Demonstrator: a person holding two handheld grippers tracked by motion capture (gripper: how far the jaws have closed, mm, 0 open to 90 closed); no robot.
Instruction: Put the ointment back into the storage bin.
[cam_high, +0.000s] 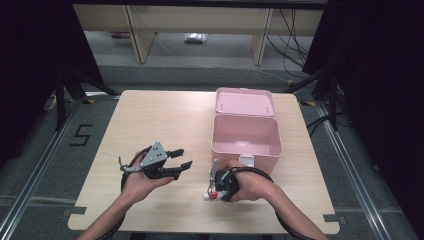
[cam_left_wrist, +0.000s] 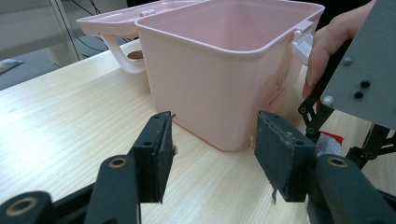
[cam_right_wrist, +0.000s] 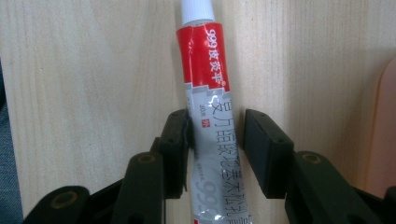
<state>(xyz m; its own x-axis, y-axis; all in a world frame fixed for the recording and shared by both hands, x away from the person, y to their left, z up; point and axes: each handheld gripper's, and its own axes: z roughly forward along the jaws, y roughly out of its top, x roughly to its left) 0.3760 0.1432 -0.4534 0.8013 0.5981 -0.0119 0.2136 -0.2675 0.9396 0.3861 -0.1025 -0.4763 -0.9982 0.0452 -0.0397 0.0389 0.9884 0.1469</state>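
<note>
Below, right gripper straddles crinkled foil tube.

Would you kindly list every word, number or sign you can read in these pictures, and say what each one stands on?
"999皮炎平": white print on the red band of the tube, lying between the right gripper's jaws.
"999": large pale digits lower on the tube.
"5": black mark on the floor left of the table.
Dark print on the tube's silver part: too distorted to read.
Faint print on the pink box: too faint to read.

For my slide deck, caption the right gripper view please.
Right claw straddling a red-and-grey ointment tube lying on the wooden table.
</note>
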